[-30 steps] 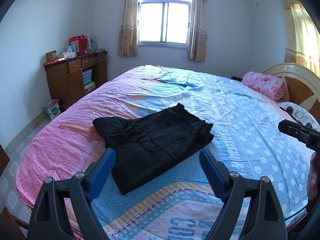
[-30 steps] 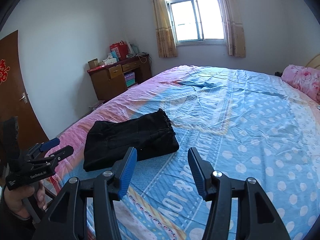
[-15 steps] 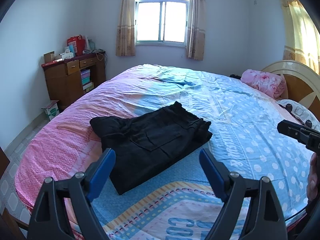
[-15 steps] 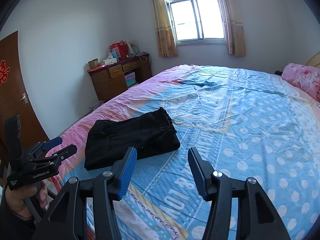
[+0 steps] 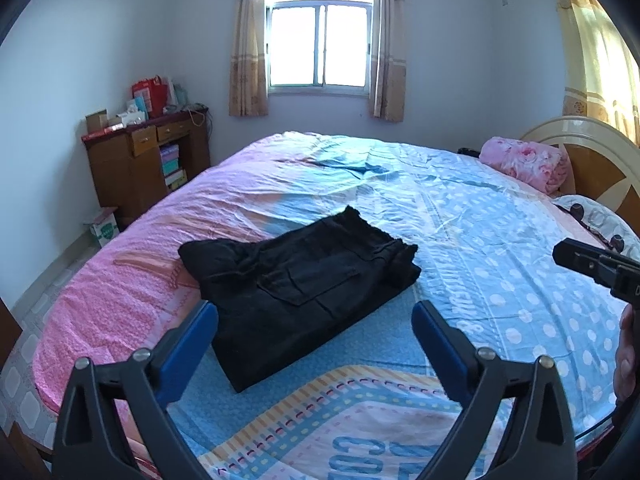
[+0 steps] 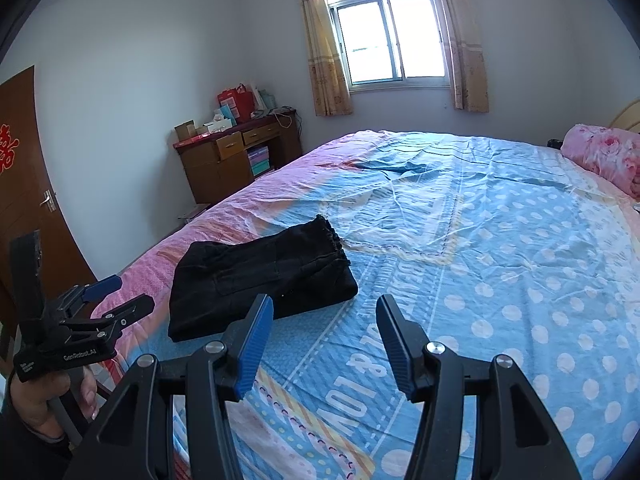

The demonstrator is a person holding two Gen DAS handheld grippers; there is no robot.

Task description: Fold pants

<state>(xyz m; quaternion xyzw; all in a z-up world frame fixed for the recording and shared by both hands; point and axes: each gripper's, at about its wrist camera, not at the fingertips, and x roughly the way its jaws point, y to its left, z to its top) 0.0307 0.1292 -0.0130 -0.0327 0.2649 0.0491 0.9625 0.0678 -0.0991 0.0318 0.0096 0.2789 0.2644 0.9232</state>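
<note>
Black pants (image 5: pixel 304 284) lie folded into a compact rectangle on the bed, with a cargo pocket facing up; they also show in the right wrist view (image 6: pixel 260 276). My left gripper (image 5: pixel 314 316) is open and empty, held above the bed just short of the pants' near edge. My right gripper (image 6: pixel 324 312) is open and empty, to the right of the pants and apart from them. The left gripper also shows from the side in the right wrist view (image 6: pixel 120 292), and the right gripper's tip shows at the right edge of the left wrist view (image 5: pixel 560 254).
The bed (image 5: pixel 480 240) has a pink and blue dotted cover. A pink rolled blanket (image 5: pixel 524 162) and a headboard (image 5: pixel 600 152) are at the far right. A wooden desk (image 5: pixel 136 160) with boxes stands at the left wall. A door (image 6: pixel 24 200) is at the left.
Both grippers have drawn back and risen slightly from the pants, staying open. The pants have not moved.
</note>
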